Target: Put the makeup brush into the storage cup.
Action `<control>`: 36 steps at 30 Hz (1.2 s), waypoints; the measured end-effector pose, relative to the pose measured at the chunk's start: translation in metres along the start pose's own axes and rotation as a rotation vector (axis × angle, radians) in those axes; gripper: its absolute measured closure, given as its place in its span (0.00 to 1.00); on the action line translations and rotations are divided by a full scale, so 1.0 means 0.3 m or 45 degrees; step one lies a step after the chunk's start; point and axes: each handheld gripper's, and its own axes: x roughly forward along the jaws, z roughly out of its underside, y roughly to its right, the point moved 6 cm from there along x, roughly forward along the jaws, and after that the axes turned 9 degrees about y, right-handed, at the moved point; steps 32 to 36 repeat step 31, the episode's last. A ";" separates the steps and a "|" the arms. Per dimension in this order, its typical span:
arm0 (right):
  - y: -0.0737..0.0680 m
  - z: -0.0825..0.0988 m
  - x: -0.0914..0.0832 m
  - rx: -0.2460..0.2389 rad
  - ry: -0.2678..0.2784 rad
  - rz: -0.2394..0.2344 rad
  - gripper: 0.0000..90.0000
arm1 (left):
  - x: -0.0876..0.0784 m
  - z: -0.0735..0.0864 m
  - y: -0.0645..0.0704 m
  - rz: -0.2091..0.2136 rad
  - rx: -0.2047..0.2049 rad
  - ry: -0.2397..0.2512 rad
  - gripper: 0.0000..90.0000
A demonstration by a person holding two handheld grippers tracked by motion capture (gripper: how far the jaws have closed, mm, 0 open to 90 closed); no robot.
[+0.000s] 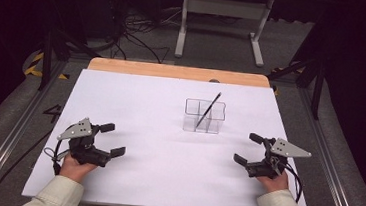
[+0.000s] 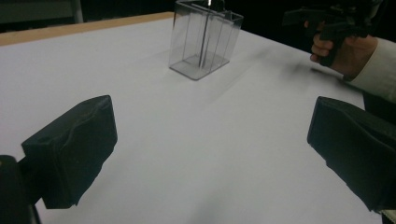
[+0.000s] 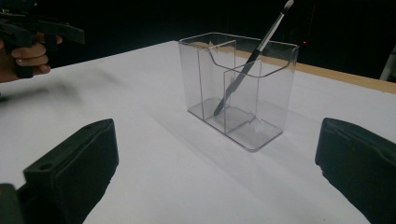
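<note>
While both tongs gape wide, the pen leans in the organizer between them.

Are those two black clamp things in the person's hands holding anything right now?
No. The left tool and the right tool both stand open and empty above the white table. The pen leans by itself in the clear holder.

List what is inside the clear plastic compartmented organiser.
The clear plastic organiser holds one slim dark pen, leaning, tip on the floor. Nothing else shows through its walls.
</note>
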 end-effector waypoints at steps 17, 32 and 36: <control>-0.012 0.048 0.006 0.022 -0.009 0.004 0.00 | -0.014 0.096 -0.027 -0.084 -0.047 -0.054 0.04; -0.016 0.049 0.006 0.019 -0.003 0.005 0.00 | -0.015 0.110 -0.021 -0.106 0.002 -0.053 0.03; -0.016 0.049 0.006 0.019 -0.003 0.005 0.00 | -0.015 0.110 -0.021 -0.106 0.002 -0.053 0.03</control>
